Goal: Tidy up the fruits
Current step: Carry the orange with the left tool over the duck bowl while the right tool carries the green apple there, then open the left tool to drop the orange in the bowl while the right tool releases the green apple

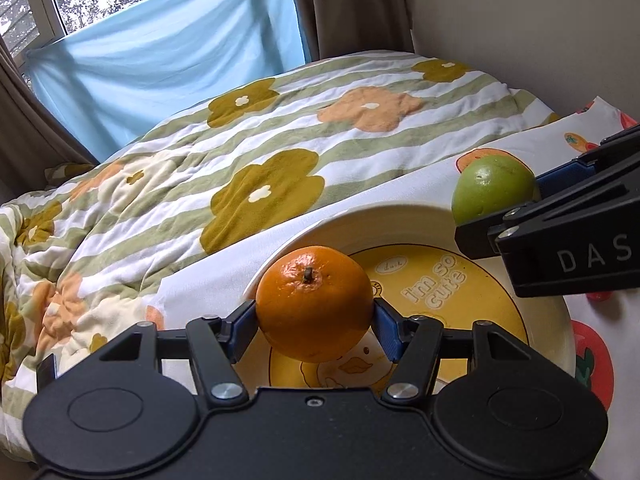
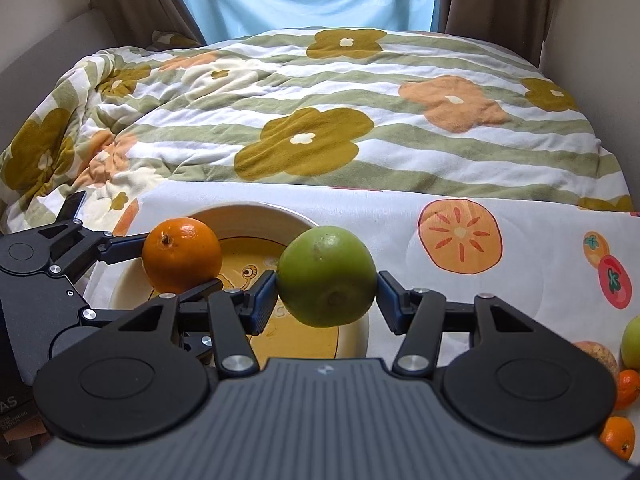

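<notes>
My left gripper (image 1: pixel 315 320) is shut on an orange (image 1: pixel 314 304) and holds it over the near rim of a cream bowl (image 1: pixel 400 224) with a yellow duck picture inside. My right gripper (image 2: pixel 327 300) is shut on a green apple (image 2: pixel 326 276) and holds it over the bowl's (image 2: pixel 256 214) right rim. In the left wrist view the green apple (image 1: pixel 494 188) and the right gripper's fingers (image 1: pixel 560 220) come in from the right. In the right wrist view the orange (image 2: pixel 182 255) and the left gripper (image 2: pixel 120 248) come in from the left.
The bowl stands on a white cloth (image 2: pixel 520 280) printed with fruit, spread on a bed. A striped flower quilt (image 2: pixel 320 120) lies behind. Several loose fruits, a green apple (image 2: pixel 632 340) and small oranges (image 2: pixel 619 438), lie at the right edge. Walls flank the bed.
</notes>
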The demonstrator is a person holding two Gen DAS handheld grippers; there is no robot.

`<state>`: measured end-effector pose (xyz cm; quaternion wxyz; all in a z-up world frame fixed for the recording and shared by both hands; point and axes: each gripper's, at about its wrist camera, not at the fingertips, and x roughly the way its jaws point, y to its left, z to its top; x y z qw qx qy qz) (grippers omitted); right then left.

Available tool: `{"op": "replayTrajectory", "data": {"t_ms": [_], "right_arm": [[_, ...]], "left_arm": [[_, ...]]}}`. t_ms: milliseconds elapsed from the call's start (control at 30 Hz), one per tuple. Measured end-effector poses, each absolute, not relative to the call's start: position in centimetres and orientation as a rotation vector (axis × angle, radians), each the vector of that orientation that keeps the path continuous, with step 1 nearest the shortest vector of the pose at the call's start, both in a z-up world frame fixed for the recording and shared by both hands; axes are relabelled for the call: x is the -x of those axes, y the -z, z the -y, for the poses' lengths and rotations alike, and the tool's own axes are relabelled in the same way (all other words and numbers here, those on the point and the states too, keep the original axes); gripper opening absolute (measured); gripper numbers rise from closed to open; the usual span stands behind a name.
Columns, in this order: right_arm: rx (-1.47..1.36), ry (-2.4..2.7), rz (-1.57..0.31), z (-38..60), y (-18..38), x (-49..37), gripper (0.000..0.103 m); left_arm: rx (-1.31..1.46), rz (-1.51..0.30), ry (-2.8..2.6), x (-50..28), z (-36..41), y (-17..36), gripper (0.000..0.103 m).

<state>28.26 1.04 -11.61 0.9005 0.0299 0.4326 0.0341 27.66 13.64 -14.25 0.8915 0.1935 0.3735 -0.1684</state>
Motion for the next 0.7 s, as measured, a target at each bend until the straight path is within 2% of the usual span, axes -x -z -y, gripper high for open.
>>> {"op": "replayTrajectory", "data": {"t_ms": [133, 233, 700], "right_arm": [[-0.061, -0.079, -0.899, -1.3, 11.4, -28.9, 0.069], [-0.058, -0.094, -0.899, -1.5, 11.2, -29.1, 0.069], [0.106, -0.231, -0.892, -3.6, 13.0, -29.3, 0.069]], "left_arm": [[-0.428, -0.771, 0.361, -27.7, -13.2, 14.2, 0.070], [-0.446, -0.727, 0.346, -27.2, -13.5, 13.2, 0.092], [-0.357, -0.803, 0.292, -24.6, -16.6, 12.6, 0.092]]}}
